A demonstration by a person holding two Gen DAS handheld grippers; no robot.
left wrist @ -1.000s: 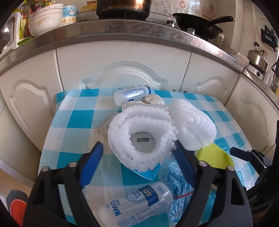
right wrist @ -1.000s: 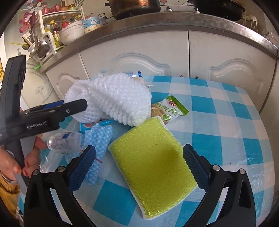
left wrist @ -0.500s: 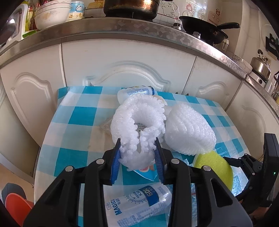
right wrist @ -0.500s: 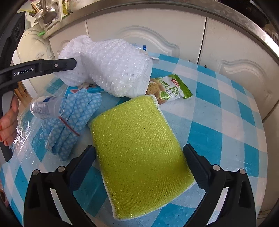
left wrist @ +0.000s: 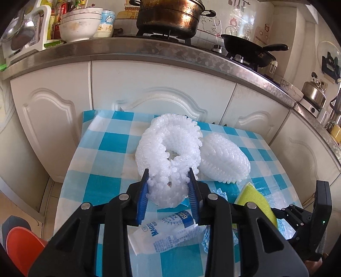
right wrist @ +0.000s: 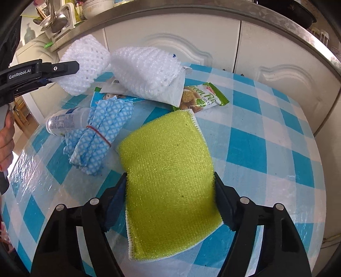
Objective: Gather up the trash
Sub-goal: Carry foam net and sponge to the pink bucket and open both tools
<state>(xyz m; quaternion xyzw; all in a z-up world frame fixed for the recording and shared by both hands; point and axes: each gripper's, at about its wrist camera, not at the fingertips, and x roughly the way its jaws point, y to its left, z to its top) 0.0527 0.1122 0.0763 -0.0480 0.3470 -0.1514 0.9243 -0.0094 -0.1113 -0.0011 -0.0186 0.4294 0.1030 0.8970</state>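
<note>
My left gripper is shut on a white foam net sleeve and holds it lifted off the checked table; the sleeve also shows in the right wrist view. A second foam net lies beside it on the table. My right gripper is shut on the sides of a yellow-green sponge that lies flat on the table. A plastic bottle lies under the left gripper. A green cookie wrapper and a blue cloth bundle lie near the sponge.
White kitchen cabinets stand right behind the table, with a counter holding a pot, a pan and bowls. A red object sits on the floor at the left.
The left gripper closed on the foam net sleeve and lifted it. The right gripper moved forward and closed on the sponge's sides.
</note>
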